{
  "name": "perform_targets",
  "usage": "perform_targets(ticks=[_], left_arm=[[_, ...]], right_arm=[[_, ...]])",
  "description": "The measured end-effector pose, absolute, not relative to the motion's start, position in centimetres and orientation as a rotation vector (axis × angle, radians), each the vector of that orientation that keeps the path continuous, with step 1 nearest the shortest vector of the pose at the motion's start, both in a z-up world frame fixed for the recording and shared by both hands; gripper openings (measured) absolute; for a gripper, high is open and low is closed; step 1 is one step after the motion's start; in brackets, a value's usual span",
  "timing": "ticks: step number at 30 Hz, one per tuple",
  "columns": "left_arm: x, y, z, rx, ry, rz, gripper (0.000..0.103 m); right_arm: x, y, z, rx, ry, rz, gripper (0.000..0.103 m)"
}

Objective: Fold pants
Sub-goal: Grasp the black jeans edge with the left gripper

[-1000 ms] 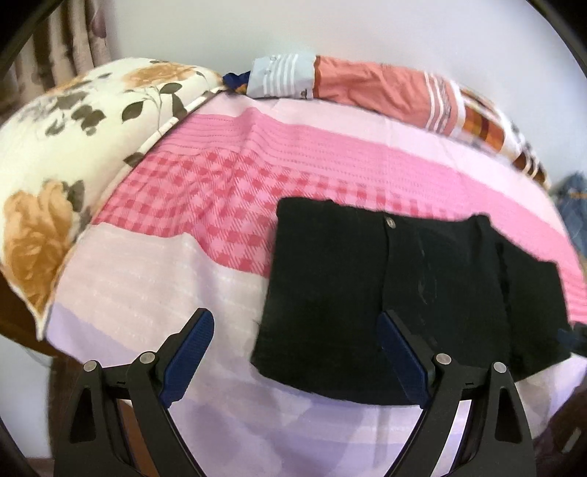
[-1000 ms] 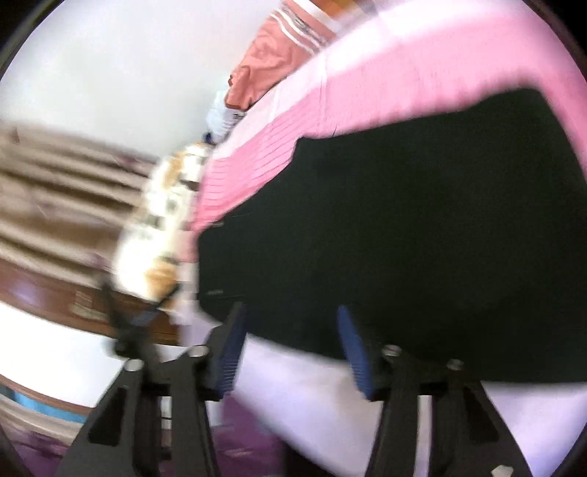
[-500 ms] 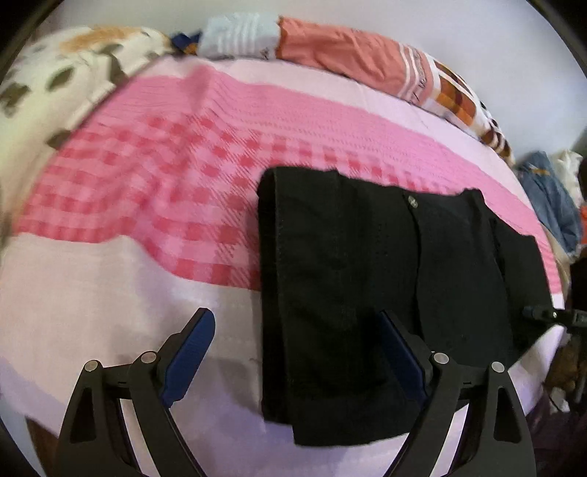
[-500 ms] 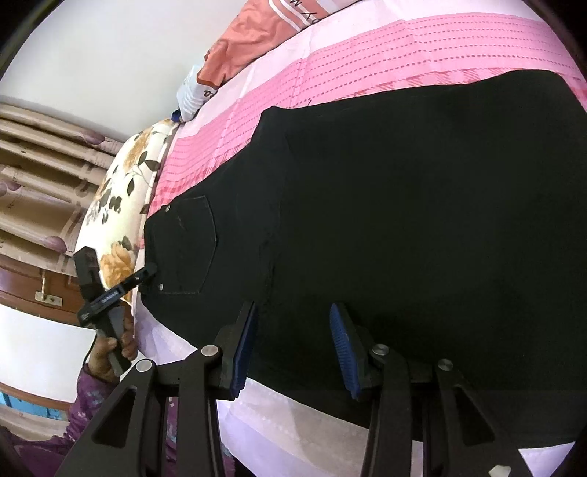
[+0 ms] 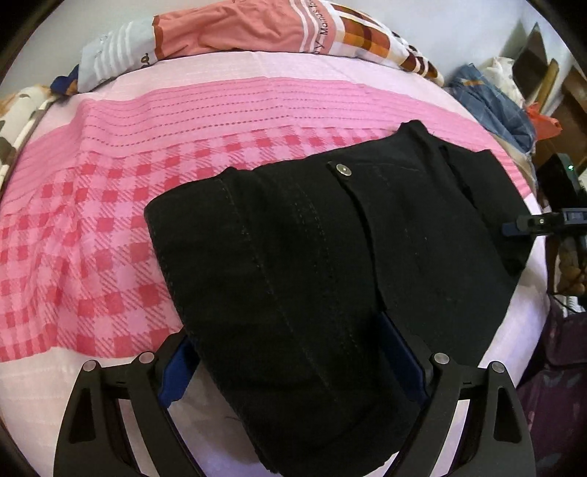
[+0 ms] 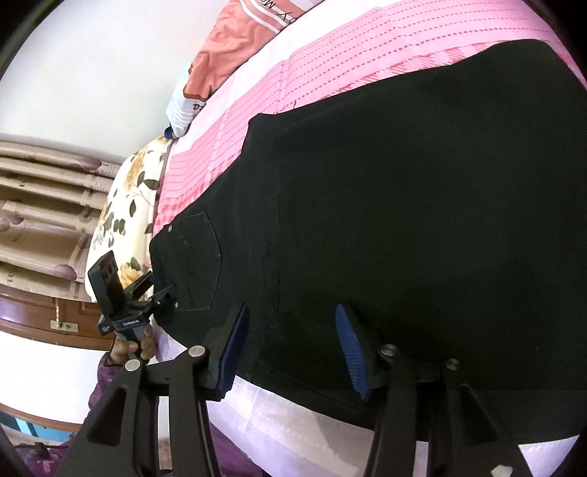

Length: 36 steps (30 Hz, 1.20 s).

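Black pants [image 5: 330,257] lie folded on a pink checked bedsheet [image 5: 91,220]. My left gripper [image 5: 290,367] is open, its blue pads on either side of the near left corner of the pants, with cloth between them. In the right wrist view the pants [image 6: 403,201] fill the frame. My right gripper [image 6: 293,348] is open at their near edge, the cloth between its fingers. The left gripper also shows there [image 6: 161,293] at the pocket corner, and the right gripper shows in the left wrist view [image 5: 521,224] at the far right edge.
A floral pillow [image 6: 124,205] lies at the left end of the bed. An orange and striped rolled blanket [image 5: 256,29] lies along the far edge by the wall. Piled clothes [image 5: 491,99] sit at the far right. A wooden headboard [image 6: 36,312] stands behind the pillow.
My left gripper has moved forward and right until its fingers straddle the pants corner. My right gripper has closed in on the near edge and stands a little wider open.
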<state>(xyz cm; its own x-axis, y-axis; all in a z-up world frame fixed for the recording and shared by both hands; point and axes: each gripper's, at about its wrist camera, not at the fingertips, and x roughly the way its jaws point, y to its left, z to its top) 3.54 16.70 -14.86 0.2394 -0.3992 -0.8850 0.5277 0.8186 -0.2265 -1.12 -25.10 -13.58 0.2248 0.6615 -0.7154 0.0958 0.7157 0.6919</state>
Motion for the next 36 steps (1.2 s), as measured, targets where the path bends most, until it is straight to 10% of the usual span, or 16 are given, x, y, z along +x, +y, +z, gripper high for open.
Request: perform_targets(ticks=[36], left_arm=[[2.8, 16.3, -15.0, 0.195, 1.110, -0.611, 0.091]], right_arm=[[-0.4, -22.0, -13.0, 0.646, 1.290, 0.420, 0.094]])
